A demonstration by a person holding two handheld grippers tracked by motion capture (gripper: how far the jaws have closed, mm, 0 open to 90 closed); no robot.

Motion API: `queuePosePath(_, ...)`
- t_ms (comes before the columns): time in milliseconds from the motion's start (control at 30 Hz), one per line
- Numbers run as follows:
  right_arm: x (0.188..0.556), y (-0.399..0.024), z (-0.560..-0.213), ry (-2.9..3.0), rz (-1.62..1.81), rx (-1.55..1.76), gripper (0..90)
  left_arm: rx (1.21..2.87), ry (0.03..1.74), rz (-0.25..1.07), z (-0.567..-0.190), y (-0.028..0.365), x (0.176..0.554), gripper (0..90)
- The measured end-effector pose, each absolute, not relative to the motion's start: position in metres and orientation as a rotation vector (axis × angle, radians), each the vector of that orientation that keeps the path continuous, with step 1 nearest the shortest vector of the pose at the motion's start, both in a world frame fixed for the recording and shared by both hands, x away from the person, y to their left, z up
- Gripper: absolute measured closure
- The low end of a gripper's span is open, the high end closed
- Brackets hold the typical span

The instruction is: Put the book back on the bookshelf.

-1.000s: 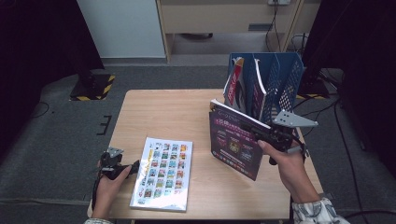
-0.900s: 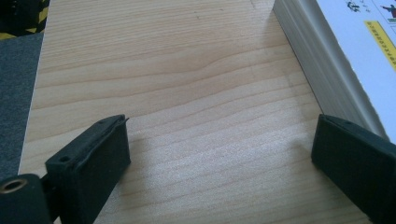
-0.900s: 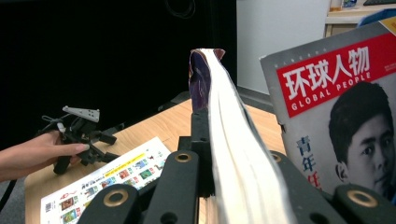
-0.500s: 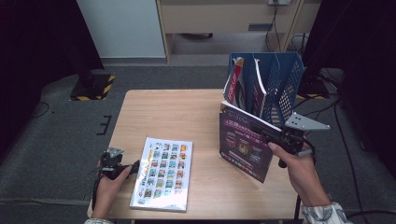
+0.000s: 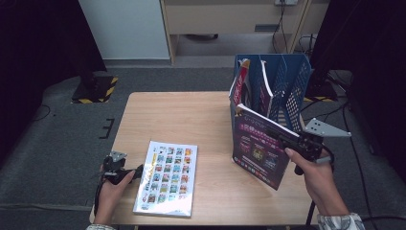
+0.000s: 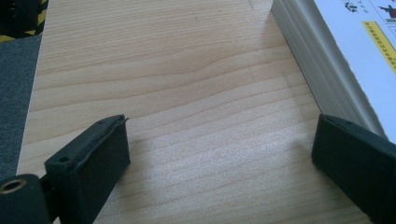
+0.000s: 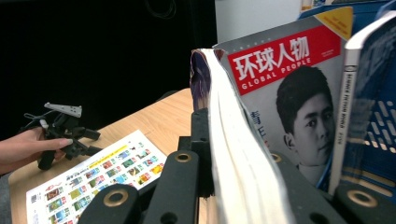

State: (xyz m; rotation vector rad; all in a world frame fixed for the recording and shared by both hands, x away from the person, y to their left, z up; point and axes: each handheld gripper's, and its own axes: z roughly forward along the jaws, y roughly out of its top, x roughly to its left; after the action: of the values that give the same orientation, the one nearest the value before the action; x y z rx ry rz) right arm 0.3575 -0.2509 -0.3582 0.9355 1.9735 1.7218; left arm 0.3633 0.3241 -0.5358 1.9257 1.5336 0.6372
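**Purple magazine gripped, not yet filed**

Right gripper (image 5: 293, 142) clamped tight on the edge of a purple magazine (image 5: 258, 149), fingers (image 7: 200, 140) pressed against its pages, seen close up in the right gripper view. Magazine held upright and tilted, lower corner at or just above the worktop (image 5: 182, 115), directly in front of the blue file rack (image 5: 287, 81). Rack already holding a red-covered magazine (image 5: 241, 81) in its leftmost slot and another white-edged volume (image 5: 266, 88) beside it; further slots apparently free.

Left gripper (image 5: 125, 172) resting at the worktop's near left corner, fingers (image 6: 93, 154) spread wide with bare wood between them, gripping nothing, just beside the thick catalogue (image 5: 166, 176) lying flat.

Judged roughly midway: one or two items filed, purple magazine lifted but awaiting a slot, catalogue untouched. Remaining: raising the magazine over the rack's front wall, lowering into a free slot, then the catalogue.
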Motion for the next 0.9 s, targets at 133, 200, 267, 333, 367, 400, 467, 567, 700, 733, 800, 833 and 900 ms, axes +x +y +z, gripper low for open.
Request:
queuePosePath(133, 0.355, -0.258, -0.356, 1.958, 1.718, 0.943, 83.8, 1.926, 1.532, 0.637, -0.536, 0.324, 0.363, 3.5)
queuePosePath(200, 0.354, -0.262, -0.355, 1.948, 1.718, 0.949, 83.8, 1.926, 1.532, 0.637, -0.536, 0.324, 0.363, 3.5)
queuePosePath(267, 0.353, -0.266, -0.354, 1.941, 1.718, 0.957, 83.8, 1.926, 1.532, 0.638, -0.536, 0.324, 0.363, 3.5)
queuePosePath(333, 0.352, -0.271, -0.353, 1.933, 1.718, 0.965, 83.7, 1.926, 1.532, 0.638, -0.536, 0.324, 0.363, 3.5)
queuePosePath(367, 0.351, -0.273, -0.353, 1.932, 1.713, 0.964, 83.8, 1.925, 1.532, 0.638, -0.536, 0.324, 0.363, 3.5)
queuePosePath(400, 0.350, -0.276, -0.353, 1.928, 1.711, 0.967, 83.8, 1.925, 1.532, 0.638, -0.536, 0.324, 0.363, 3.5)
queuePosePath(467, 0.349, -0.280, -0.352, 1.927, 1.704, 0.977, 83.8, 1.925, 1.531, 0.638, -0.536, 0.324, 0.363, 3.5)
queuePosePath(567, 0.345, -0.288, -0.351, 1.913, 1.699, 0.989, 83.8, 1.925, 1.531, 0.638, -0.536, 0.324, 0.363, 3.4)
queuePosePath(700, 0.342, -0.296, -0.347, 1.900, 1.698, 0.998, 83.7, 1.924, 1.529, 0.639, -0.536, 0.324, 0.363, 3.3)
queuePosePath(733, 0.341, -0.298, -0.346, 1.897, 1.703, 1.001, 83.7, 1.925, 1.529, 0.639, -0.536, 0.324, 0.363, 3.2)
queuePosePath(800, 0.340, -0.299, -0.343, 1.891, 1.713, 1.003, 83.8, 1.924, 1.529, 0.639, -0.536, 0.324, 0.363, 3.1)
queuePosePath(833, 0.340, -0.300, -0.341, 1.890, 1.716, 1.002, 83.8, 1.925, 1.529, 0.639, -0.536, 0.324, 0.363, 3.1)
queuePosePath(900, 0.339, -0.300, -0.336, 1.886, 1.725, 0.998, 83.8, 1.924, 1.529, 0.639, -0.536, 0.324, 0.363, 3.2)
